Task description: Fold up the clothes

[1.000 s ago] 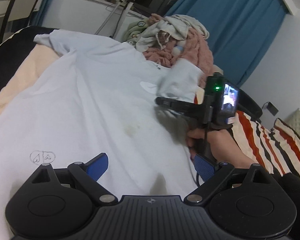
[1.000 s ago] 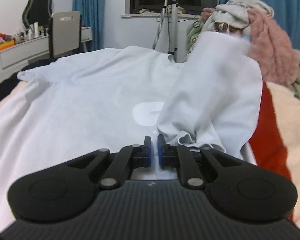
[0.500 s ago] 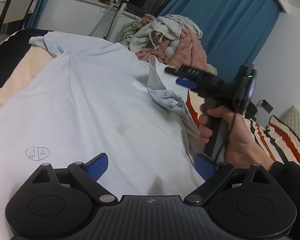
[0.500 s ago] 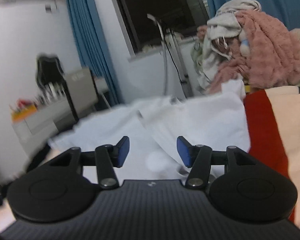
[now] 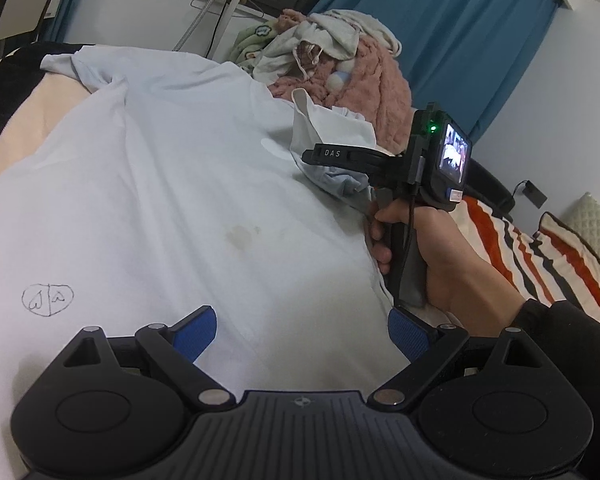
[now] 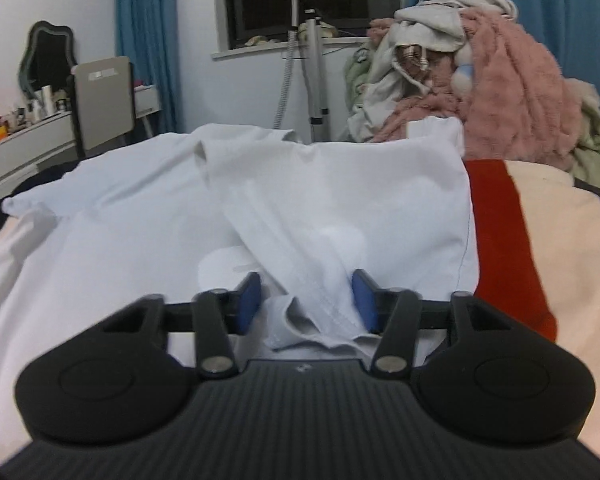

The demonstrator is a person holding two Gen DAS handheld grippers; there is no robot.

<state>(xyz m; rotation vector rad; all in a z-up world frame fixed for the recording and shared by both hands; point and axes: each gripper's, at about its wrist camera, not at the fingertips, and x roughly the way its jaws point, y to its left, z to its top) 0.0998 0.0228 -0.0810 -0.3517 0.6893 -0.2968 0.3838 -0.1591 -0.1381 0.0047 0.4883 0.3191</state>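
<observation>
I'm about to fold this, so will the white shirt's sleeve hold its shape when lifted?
Probably not: the sleeve lies in soft creases, so it likely flops. The shirt drapes thinly over the bed, so it seems light and may bunch when pushed.

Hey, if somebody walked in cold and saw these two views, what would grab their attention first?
The big white T-shirt spread over the bed fills most of both views, its right sleeve folded in across the chest. The right gripper sits at that sleeve's hem, jaws apart with the cloth between them. Behind the shirt rises a heap of laundry, pink fleece on top.
</observation>
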